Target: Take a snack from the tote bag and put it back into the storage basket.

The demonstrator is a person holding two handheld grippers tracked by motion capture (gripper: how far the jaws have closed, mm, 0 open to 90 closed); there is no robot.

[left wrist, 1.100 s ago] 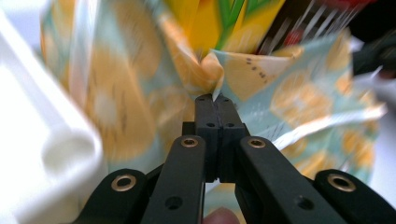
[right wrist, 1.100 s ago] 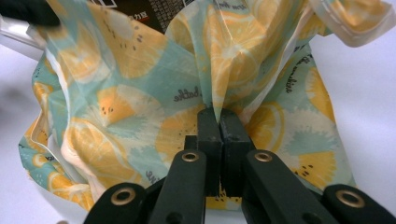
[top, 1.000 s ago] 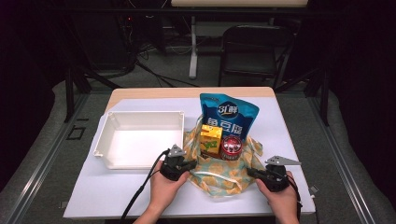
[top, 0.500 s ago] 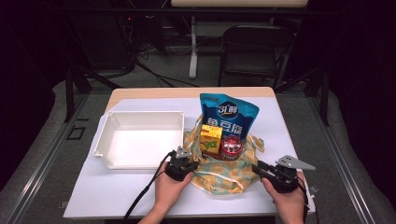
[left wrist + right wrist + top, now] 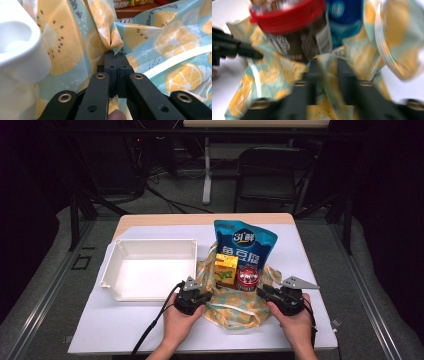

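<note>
Pinching the bag [image 5: 235, 307] by a fold, the left gripper [image 5: 115, 56] holds while the right gripper [image 5: 325, 66], jaws just closing on cloth after shifting outward, readies to spread its mouth.

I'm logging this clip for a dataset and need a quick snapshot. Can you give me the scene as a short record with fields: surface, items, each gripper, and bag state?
surface: table with pale cover
items: fruit-print bag, blue pouch, yellow carton, red-lid jar, white tray
left gripper: shut on a fold of the bag's left edge
right gripper: jaws just closing, bag cloth between them; picture blurred
bag state: lying open around pouch, carton and jar
tray: left of the bag, nothing in it
</note>
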